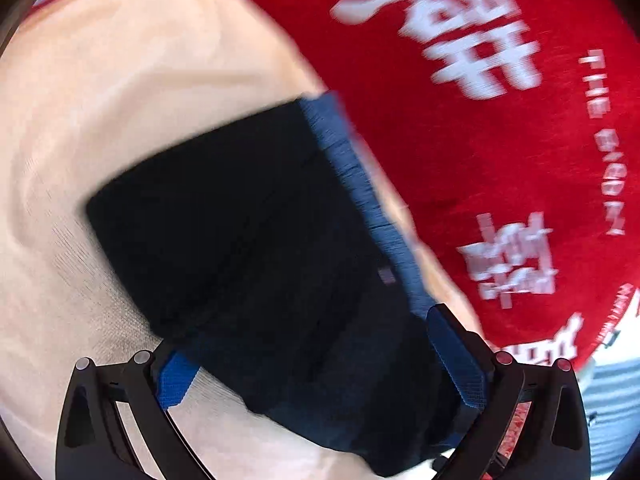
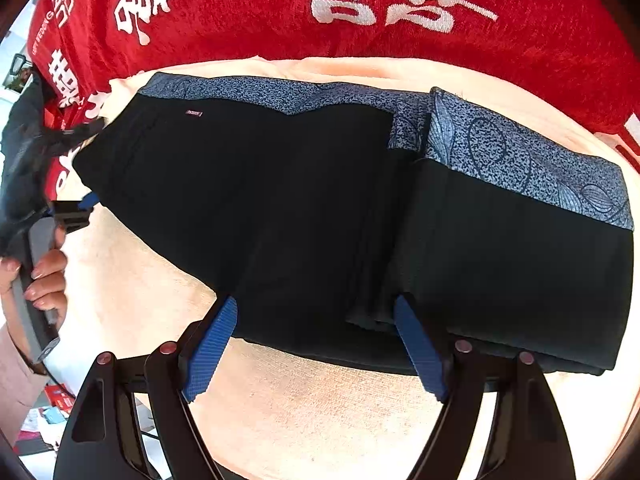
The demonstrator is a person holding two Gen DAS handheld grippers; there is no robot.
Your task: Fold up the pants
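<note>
Black pants [image 2: 280, 208] with a blue patterned waistband [image 2: 520, 156] lie folded on a cream towel [image 2: 320, 420]; a folded part overlaps on the right. The pants also show in the left wrist view [image 1: 248, 240], blurred. My right gripper [image 2: 316, 344] is open, its blue pads at the near edge of the fabric, one on each side of a fold. My left gripper [image 1: 320, 372] is open, the pants' end lying between its blue fingers; it also shows at the left edge of the right wrist view [image 2: 74, 210], held by a hand.
A red cloth with white characters [image 2: 360, 12] covers the surface beyond the towel and shows in the left wrist view [image 1: 500, 100]. Papers and small items [image 2: 48, 412] lie below the table edge at the left.
</note>
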